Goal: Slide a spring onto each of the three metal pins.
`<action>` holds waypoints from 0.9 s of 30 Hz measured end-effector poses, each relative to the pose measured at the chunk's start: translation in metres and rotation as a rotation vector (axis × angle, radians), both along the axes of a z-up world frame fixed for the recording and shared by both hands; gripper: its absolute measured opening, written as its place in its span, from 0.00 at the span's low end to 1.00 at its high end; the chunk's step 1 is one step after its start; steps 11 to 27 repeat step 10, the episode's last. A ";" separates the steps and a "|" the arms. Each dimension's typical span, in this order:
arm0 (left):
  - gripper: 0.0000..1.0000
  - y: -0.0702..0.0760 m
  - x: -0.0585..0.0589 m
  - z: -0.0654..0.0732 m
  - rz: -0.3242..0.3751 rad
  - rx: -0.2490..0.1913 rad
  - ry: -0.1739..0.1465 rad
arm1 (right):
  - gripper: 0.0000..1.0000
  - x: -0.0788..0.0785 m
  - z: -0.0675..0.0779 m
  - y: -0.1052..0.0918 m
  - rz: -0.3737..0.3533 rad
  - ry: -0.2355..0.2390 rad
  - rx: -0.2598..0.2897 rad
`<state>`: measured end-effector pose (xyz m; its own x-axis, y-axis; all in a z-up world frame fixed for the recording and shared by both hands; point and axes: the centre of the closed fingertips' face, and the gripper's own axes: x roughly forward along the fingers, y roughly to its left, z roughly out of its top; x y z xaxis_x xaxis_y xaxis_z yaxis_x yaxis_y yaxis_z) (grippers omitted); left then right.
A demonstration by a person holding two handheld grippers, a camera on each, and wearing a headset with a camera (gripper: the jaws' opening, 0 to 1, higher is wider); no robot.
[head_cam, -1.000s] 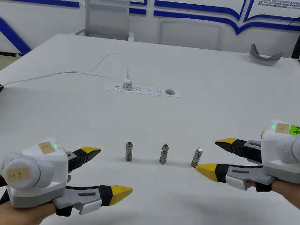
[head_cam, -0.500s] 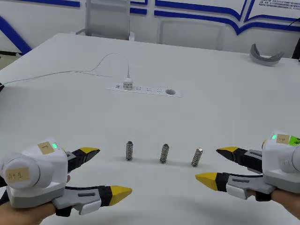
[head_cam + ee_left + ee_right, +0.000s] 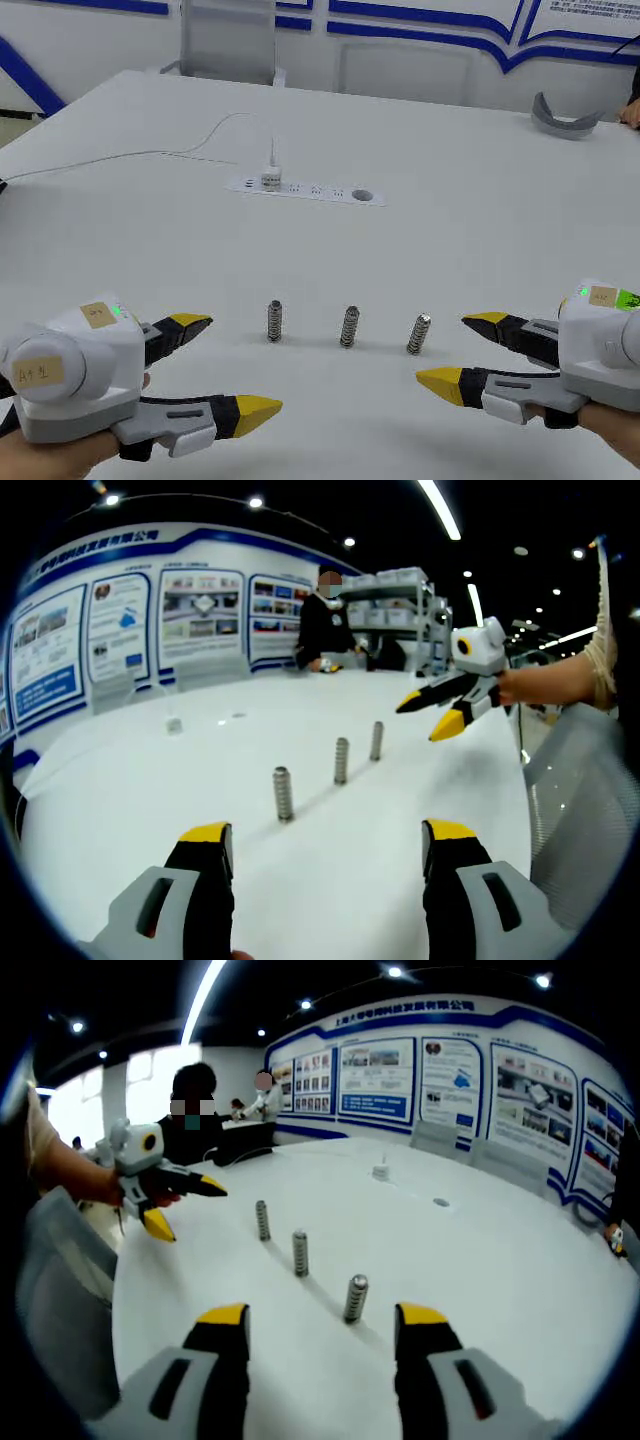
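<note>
**Hard to make out**
- Pins (image 3: 358, 1282): covered by the coils. In the right gripper view a rounded metal tip shows above the nearest coil. The seating at the bases is too small to judge.
- Hands: cut off at the lower edge of the head view, behind the gripper bodies.

**Task items**
- Left spring (image 3: 275, 321) and middle spring (image 3: 349, 326): upright.
- Right spring (image 3: 420, 334): leaning slightly.
- All three stand in a row on the white table (image 3: 480, 220), each on a pin, between the two grippers and touched by neither.

**Grippers**
- Left gripper (image 3: 228, 364): held low at the near left. Its yellow-tipped jaws are spread wide, with nothing between them, and point towards the row.
- Right gripper (image 3: 460, 348): near right, just beside the right spring. Its jaws are likewise parted and empty, and point left.

**Other items**
- Power strip (image 3: 305, 189): mid-table, with a white cable (image 3: 150, 153) running left.
- Chair (image 3: 230, 40): at the far edge.
- Grey curved object (image 3: 566, 115): far right.
</note>
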<state>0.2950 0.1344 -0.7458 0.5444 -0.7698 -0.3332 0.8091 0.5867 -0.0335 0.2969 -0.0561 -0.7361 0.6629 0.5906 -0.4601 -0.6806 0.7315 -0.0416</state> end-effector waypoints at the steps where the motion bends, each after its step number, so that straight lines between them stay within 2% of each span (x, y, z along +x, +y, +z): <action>1: 0.78 0.000 0.000 0.000 0.000 -0.001 0.001 | 0.60 0.000 0.000 0.000 0.000 0.000 -0.001; 27: 0.78 0.001 -0.001 -0.003 0.000 0.005 0.008 | 0.59 0.000 -0.004 -0.003 -0.008 0.008 -0.013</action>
